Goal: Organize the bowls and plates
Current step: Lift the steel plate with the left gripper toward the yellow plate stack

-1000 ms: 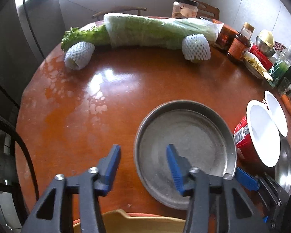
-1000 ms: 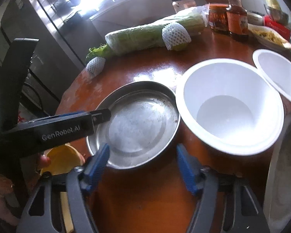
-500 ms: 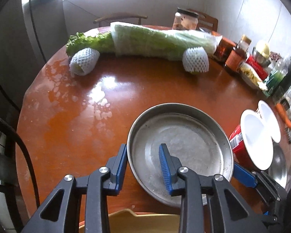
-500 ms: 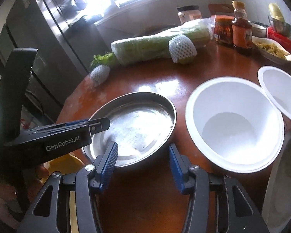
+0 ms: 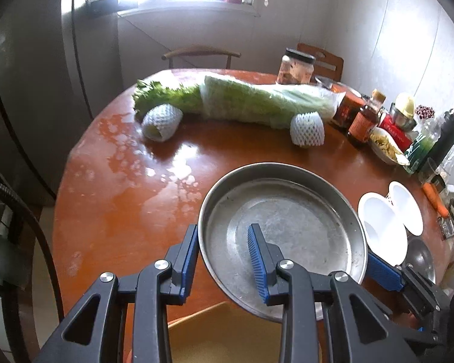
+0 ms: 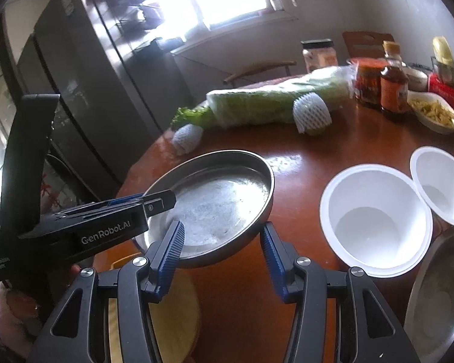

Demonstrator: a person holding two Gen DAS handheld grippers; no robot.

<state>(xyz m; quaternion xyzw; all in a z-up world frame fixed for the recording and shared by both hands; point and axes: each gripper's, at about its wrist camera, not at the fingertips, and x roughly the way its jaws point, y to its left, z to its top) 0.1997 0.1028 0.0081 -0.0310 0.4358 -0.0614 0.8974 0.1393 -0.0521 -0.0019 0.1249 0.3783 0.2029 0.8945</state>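
A round steel plate [image 5: 283, 227] is lifted and tilted above the brown round table [image 5: 121, 199]. My left gripper [image 5: 222, 239] is shut on the plate's near left rim, one pad outside, one inside. In the right wrist view the steel plate [image 6: 221, 202] hangs in front of my right gripper [image 6: 221, 236], which is open with its jaws around the near rim, not clamped. Two white bowls [image 6: 375, 217] [image 6: 442, 187] stand to the right on the table; they also show in the left wrist view [image 5: 381, 227]. A steel bowl [image 6: 439, 296] sits at the right edge.
A wrapped cabbage [image 5: 257, 103] and two foam-netted fruits [image 5: 307, 127] [image 5: 160, 121] lie at the back. Jars, sauce bottles [image 5: 363, 121] and a food dish [image 5: 387, 151] crowd the back right. A carrot [image 5: 435, 199] lies at the right. A yellow stool [image 6: 172, 314] is below the table edge.
My left gripper has closed onto the plate's rim and lifted the plate off the table. My right gripper has narrowed and moved in under the plate's near edge. Both views have risen.
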